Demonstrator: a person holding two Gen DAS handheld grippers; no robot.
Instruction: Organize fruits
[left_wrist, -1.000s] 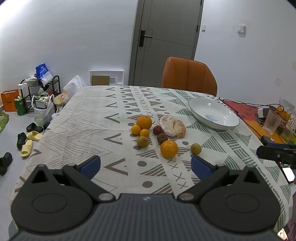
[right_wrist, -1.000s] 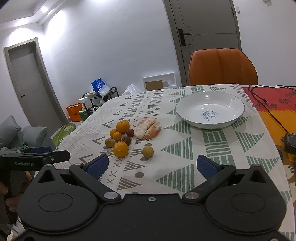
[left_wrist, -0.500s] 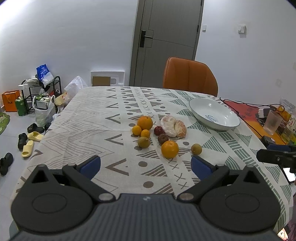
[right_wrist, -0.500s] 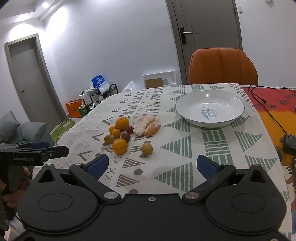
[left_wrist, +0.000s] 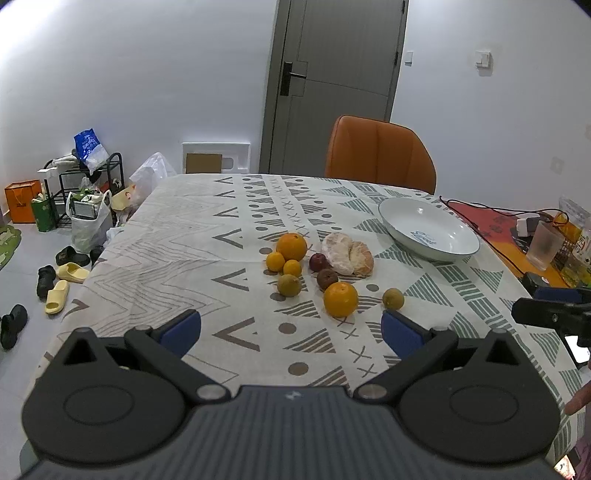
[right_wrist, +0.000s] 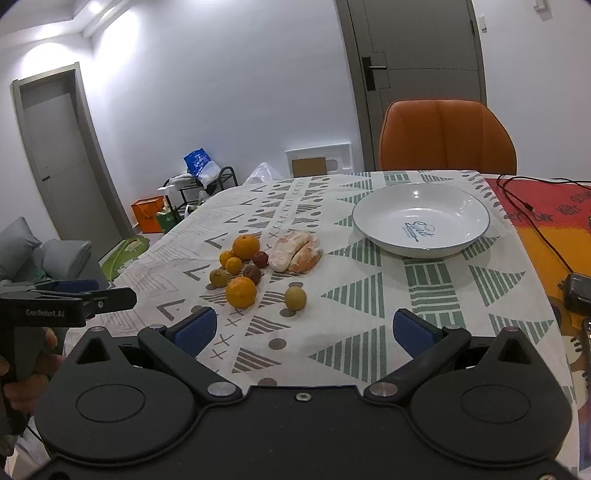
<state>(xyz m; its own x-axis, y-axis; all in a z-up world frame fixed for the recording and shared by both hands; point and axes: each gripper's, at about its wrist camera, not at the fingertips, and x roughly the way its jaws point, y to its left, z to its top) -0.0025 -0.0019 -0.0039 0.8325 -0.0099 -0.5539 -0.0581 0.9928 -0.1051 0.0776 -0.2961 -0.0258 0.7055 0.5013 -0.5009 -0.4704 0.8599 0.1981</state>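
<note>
1. Left claw (left_wrist: 290, 328) released, holding nothing, above the counter's (left_wrist: 177, 236) near edge.
2. Right claw (right_wrist: 301, 332) likewise spread wide and bare.
3. Fruits (left_wrist: 317, 271) clustered mid-counter, on the cloth.
4. Plate (right_wrist: 421, 221) near the far right corner, apart from the fruits.

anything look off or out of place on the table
Nothing is spilled or broken. The one oddity: the white plate sits bare while all the fruit lies loose on the tablecloth, with one small greenish fruit apart from the cluster. The peeled pomelo pieces lie among whole fruit.
</note>
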